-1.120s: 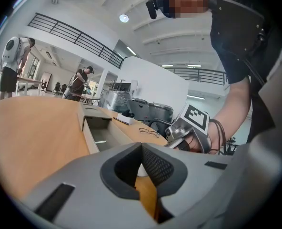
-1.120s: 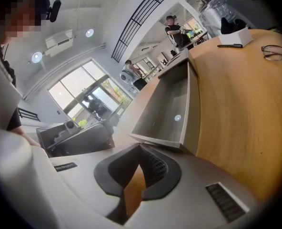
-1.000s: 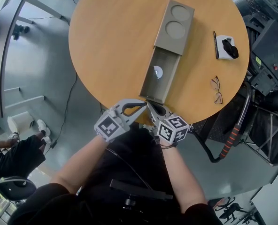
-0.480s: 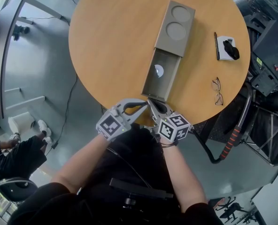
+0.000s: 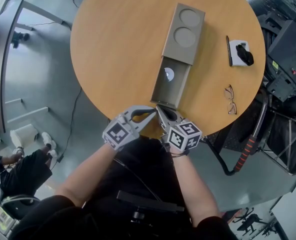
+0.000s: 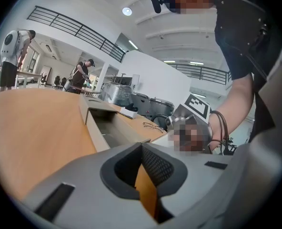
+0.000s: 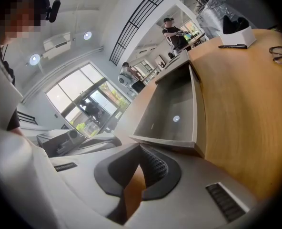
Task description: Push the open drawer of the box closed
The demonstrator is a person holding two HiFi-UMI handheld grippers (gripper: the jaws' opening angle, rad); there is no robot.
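Near the middle of the round table [image 5: 118, 49], lying lengthwise: the box [image 5: 184, 29], with its drawer [image 5: 172, 93] pulled out toward the person. Inside the drawer, toward the box end, a small white disc [image 5: 169, 74].

At the drawer's front edge, by the table's near rim: the left gripper [image 5: 152, 112] and the right gripper [image 5: 161, 110], tips side by side and angled toward each other. Hard to tell from the head view whether touching the drawer front or just short of it.

In the left gripper view: jaws pressed together with nothing between them, only table wood showing through the gap behind the tips. Drawer ahead and to the left. In the right gripper view: jaws likewise pressed together and empty, with the drawer front straight ahead, just beyond the tips.

Compared with a second ago: drawer pushed in a little, with less of it out of the box and the disc nearer the box mouth. Grippers advanced with it, in the same closed pose.

Off to the right on the table, lying as before: a pen [image 5: 228, 50], a white holder [image 5: 242, 50] and glasses [image 5: 230, 99].
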